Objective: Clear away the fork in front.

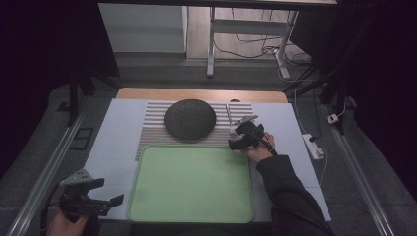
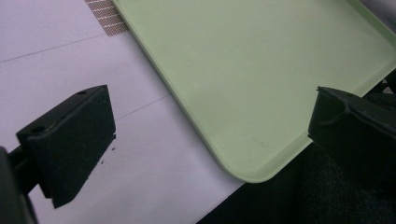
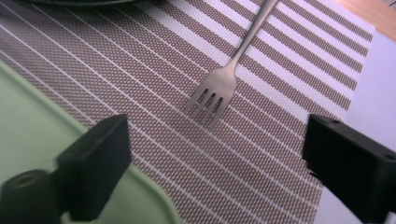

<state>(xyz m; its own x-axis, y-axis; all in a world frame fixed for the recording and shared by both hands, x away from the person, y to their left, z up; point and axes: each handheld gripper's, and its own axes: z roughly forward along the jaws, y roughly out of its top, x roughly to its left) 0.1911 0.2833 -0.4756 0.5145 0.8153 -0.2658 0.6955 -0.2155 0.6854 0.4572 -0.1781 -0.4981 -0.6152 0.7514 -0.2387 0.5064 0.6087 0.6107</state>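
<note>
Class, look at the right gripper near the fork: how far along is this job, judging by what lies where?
Done: nothing yet; the pale green plastic tray holds nothing. In hand: the right gripper hangs open over the brown striped woven placemat, its fingers either side of the silver metal fork, not touching it. Left: probably closing on the fork and lifting it. The left gripper waits open at the tray's corner.

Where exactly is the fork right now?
The fork lies on the striped placemat, right of the dark round plate in the high view, just ahead of the open right gripper, tines pointing toward it.
</note>
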